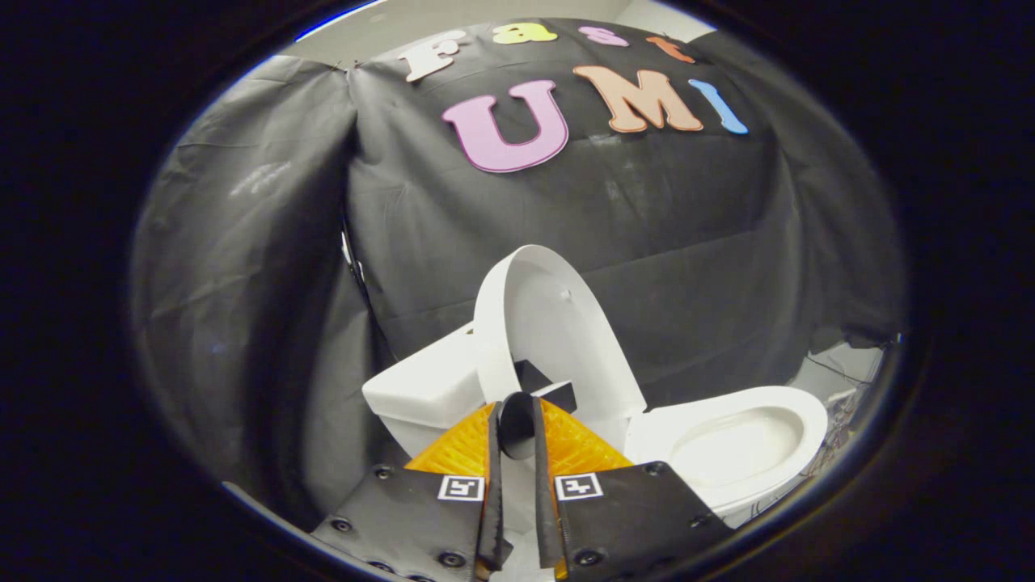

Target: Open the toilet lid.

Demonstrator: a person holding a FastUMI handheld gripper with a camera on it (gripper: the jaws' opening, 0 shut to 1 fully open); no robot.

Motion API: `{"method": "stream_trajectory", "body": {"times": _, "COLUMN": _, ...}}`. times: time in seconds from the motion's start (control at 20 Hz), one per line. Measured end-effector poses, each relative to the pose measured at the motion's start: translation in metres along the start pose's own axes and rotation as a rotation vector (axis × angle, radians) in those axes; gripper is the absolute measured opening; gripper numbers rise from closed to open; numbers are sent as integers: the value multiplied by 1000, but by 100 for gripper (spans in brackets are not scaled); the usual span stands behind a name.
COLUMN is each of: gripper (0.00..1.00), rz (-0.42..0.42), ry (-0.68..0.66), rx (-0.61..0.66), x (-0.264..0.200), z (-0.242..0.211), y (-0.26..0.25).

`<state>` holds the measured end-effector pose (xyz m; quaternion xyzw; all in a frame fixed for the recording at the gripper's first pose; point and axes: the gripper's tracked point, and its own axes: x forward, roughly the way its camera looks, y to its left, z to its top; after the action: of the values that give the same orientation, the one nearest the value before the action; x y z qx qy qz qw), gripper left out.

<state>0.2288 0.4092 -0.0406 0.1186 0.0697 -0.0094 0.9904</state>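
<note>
The white toilet lid point(550, 323) stands raised, nearly upright, its inner face turned toward the open bowl point(732, 444) beside it. A black handle point(517, 427) with a round end is fixed to the lid's edge, next to small black blocks point(535, 378). My gripper point(516, 404) is shut on that round handle, and both fingers press its sides. The white tank point(420, 388) sits behind the lid on the far side from the bowl.
Black cloth point(267, 267) hangs close behind and around the toilet. Beyond the bowl's front rim lie some thin cables point(841, 396) on a pale floor.
</note>
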Motion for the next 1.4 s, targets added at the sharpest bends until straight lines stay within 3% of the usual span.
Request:
{"method": "stream_trajectory", "body": {"times": 0.75, "gripper": 18, "rz": -47, "ry": -16, "rx": -22, "x": -2, "z": -4, "y": 6}}
{"method": "stream_trajectory", "body": {"times": 0.85, "gripper": 33, "rz": -17, "ry": -48, "rx": 3, "x": -12, "z": 4, "y": 13}}
{"method": "stream_trajectory", "body": {"times": 1.0, "gripper": 56, "rz": -37, "ry": -90, "rx": 6, "x": -20, "z": 25, "y": 1}}
{"method": "stream_trajectory", "body": {"times": 1.4, "gripper": 56, "rz": -114, "ry": -149, "rx": -57, "x": -39, "z": 76, "y": -66}}
